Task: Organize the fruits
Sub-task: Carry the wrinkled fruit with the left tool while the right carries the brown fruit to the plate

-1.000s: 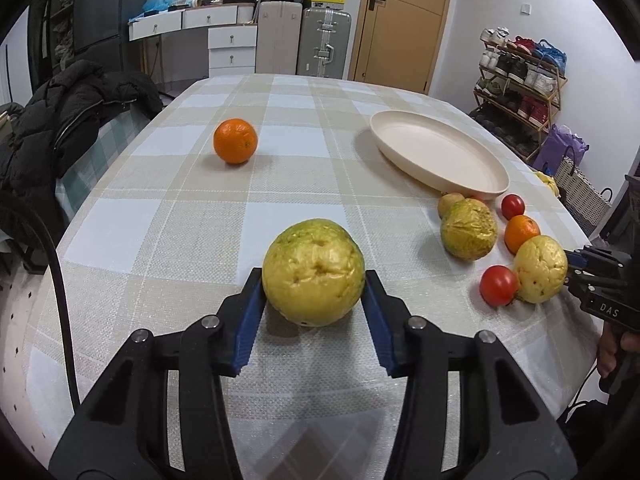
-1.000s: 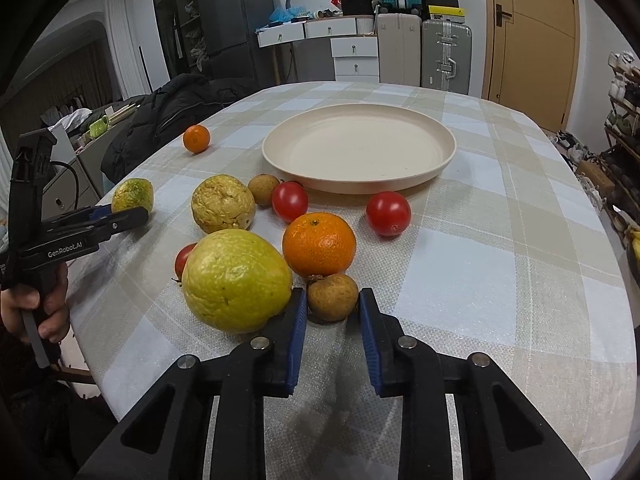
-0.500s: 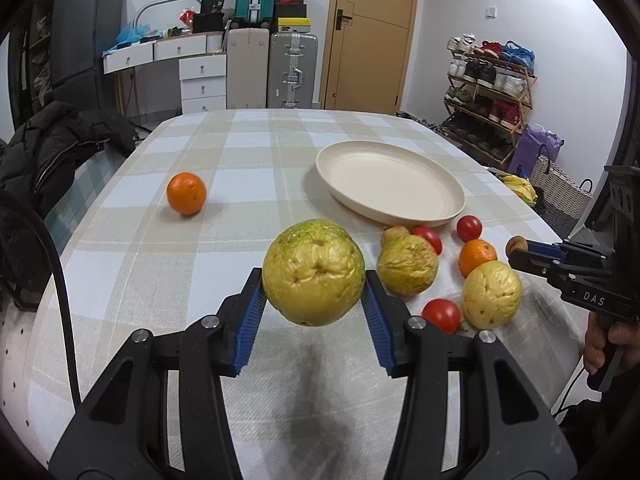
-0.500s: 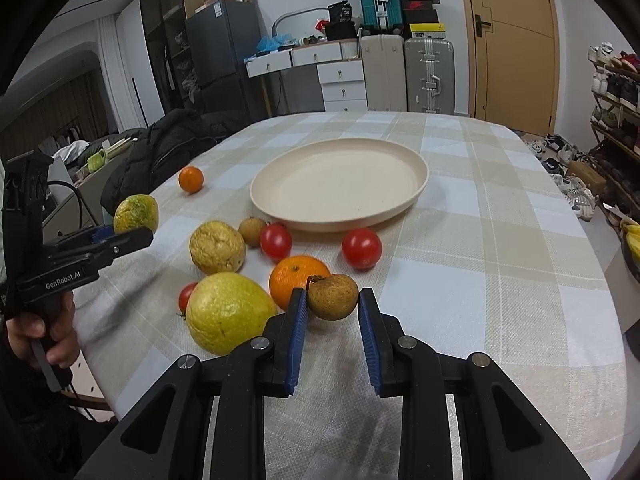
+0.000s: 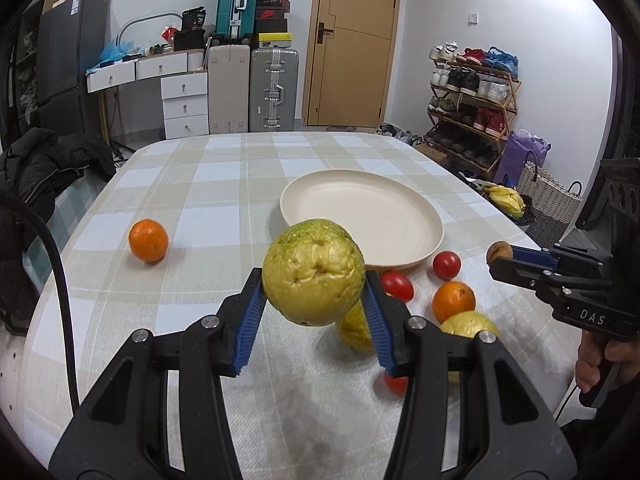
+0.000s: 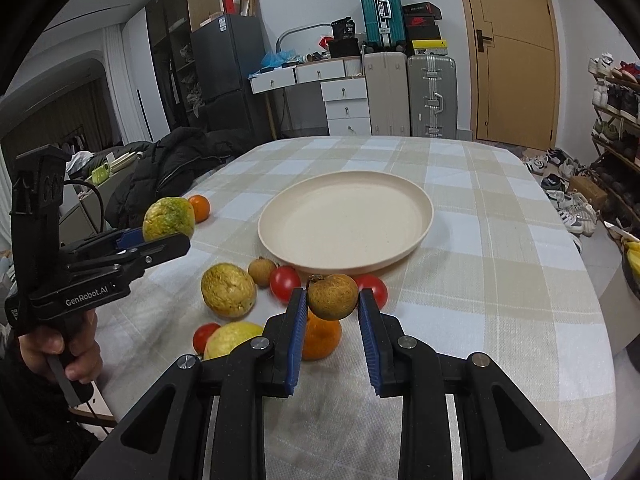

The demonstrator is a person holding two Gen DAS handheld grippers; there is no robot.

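Judging by the bare plate [image 6: 416, 224], the sorting has scarcely begun: nothing lies on it, and every loose fruit sits on the checked tablecloth [image 6: 500, 280].

Farthest left, a lone orange [image 5: 148, 239] rests well apart from the rest, on the left of the plate. Next comes the left gripper [image 5: 314, 304], its blue pads clamped on a large yellow-green wrinkled fruit [image 5: 314, 278] held clear of the cloth, short of the plate's near rim.

Below and to the right of it lies the waiting cluster, seen best from the right wrist: a second wrinkled yellow fruit [image 6: 228, 290], a small brown longan-like fruit [image 6: 262, 272], a tomato [image 6: 285, 283] just beside it, another tomato [image 6: 374, 286] close to the plate's edge, a third tomato [image 6: 204, 336] touching a smooth yellow fruit [image 6: 232, 338], and an orange [image 6: 320, 338] under the right tool's tips.

The right gripper [image 6: 333, 308] is pinched on a small brown round fruit [image 6: 332, 297], lifted above that orange and pointing at the plate.

So two fruits are in hand and none delivered. What is left, as I read it, is to set both down on the plate, then fetch the seven in the cluster and finally the far orange at the left.
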